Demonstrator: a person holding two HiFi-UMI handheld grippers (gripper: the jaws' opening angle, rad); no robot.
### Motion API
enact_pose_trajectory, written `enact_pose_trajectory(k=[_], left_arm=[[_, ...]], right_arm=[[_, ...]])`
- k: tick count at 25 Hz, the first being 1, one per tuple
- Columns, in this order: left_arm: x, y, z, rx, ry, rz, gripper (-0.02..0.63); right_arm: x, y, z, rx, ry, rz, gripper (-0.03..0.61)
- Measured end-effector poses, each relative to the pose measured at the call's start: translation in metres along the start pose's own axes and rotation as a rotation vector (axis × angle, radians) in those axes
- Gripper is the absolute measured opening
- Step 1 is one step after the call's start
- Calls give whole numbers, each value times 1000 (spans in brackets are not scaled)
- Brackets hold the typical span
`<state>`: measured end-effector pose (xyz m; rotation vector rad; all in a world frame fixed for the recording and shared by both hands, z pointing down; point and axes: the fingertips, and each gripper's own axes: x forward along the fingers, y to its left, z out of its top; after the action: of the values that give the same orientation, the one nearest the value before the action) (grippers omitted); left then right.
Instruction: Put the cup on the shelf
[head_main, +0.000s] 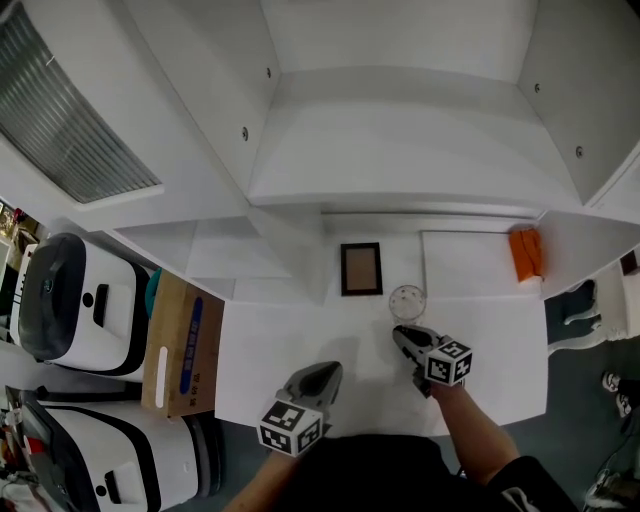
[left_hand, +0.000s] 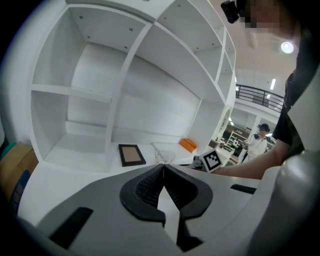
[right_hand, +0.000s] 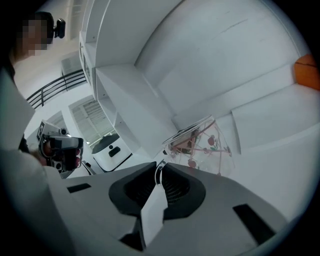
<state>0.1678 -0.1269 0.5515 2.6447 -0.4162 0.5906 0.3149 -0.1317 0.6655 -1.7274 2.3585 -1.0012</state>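
Note:
A clear glass cup (head_main: 407, 300) with a red pattern stands on the white counter in front of the white shelf unit (head_main: 400, 180). My right gripper (head_main: 401, 336) reaches it from the near side. In the right gripper view the jaws (right_hand: 159, 164) stand nearly together on a thin edge of the cup (right_hand: 200, 145), which looks tilted there. My left gripper (head_main: 330, 372) is lower left, apart from the cup. Its jaws (left_hand: 163, 166) meet at the tips with nothing between them. The left gripper view has the cup (left_hand: 164, 156) just past those tips.
A dark picture frame (head_main: 360, 268) lies on the counter left of the cup. An orange object (head_main: 526, 253) sits at the right of the shelf's lower level. A cardboard box (head_main: 182, 345) and white machines (head_main: 70, 305) stand left of the counter.

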Motion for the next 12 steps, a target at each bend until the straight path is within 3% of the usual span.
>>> enact_pose_trajectory(k=[12], left_arm=[[-66,61,17,-1,-71,-43,12]], right_arm=[[29,55,19,-35,-54,-73,22]])
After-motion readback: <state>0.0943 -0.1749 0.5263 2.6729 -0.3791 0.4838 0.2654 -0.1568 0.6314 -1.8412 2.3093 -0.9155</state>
